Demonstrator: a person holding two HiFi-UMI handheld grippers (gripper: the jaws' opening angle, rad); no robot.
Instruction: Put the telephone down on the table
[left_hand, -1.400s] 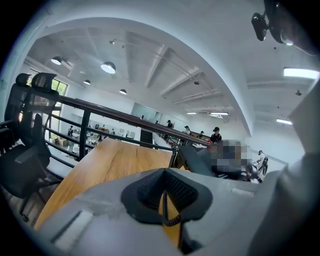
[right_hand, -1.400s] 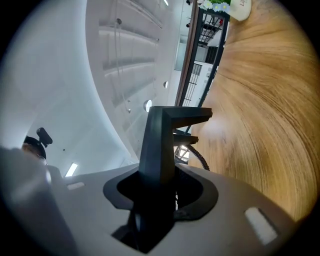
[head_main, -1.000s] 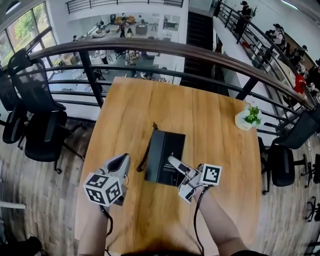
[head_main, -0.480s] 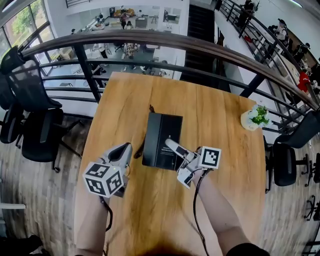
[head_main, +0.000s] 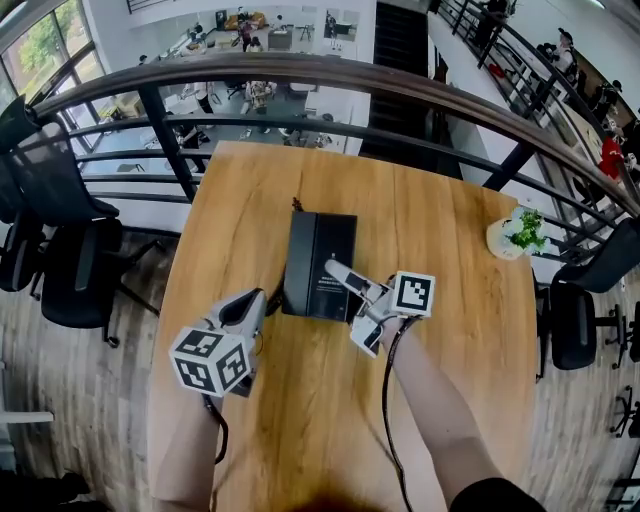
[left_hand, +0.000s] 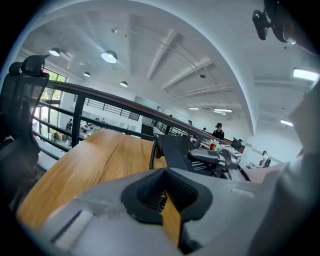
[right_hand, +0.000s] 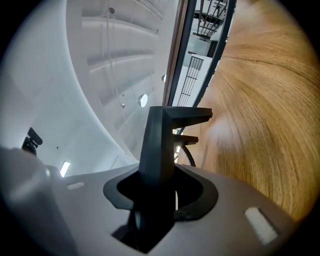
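A black telephone (head_main: 318, 255) lies flat-side up over the wooden table (head_main: 440, 220), its coiled cord (head_main: 276, 300) trailing off its left side. My right gripper (head_main: 335, 272) is shut on the phone's near right edge. In the right gripper view the phone (right_hand: 157, 145) runs edge-on between the jaws. The left gripper view shows the phone (left_hand: 175, 147) tilted, near edge raised off the wood; whether its far edge touches I cannot tell. My left gripper (head_main: 250, 305) hovers just left of the phone, jaws together and holding nothing.
A small potted plant (head_main: 515, 238) stands at the table's right edge. A dark curved railing (head_main: 300, 75) runs behind the far edge of the table. Black office chairs (head_main: 60, 230) stand to the left, another chair (head_main: 590, 290) to the right.
Both grippers have moved away from me toward the railing side of the table. The telephone went with the right gripper and now sits farther up the tabletop.
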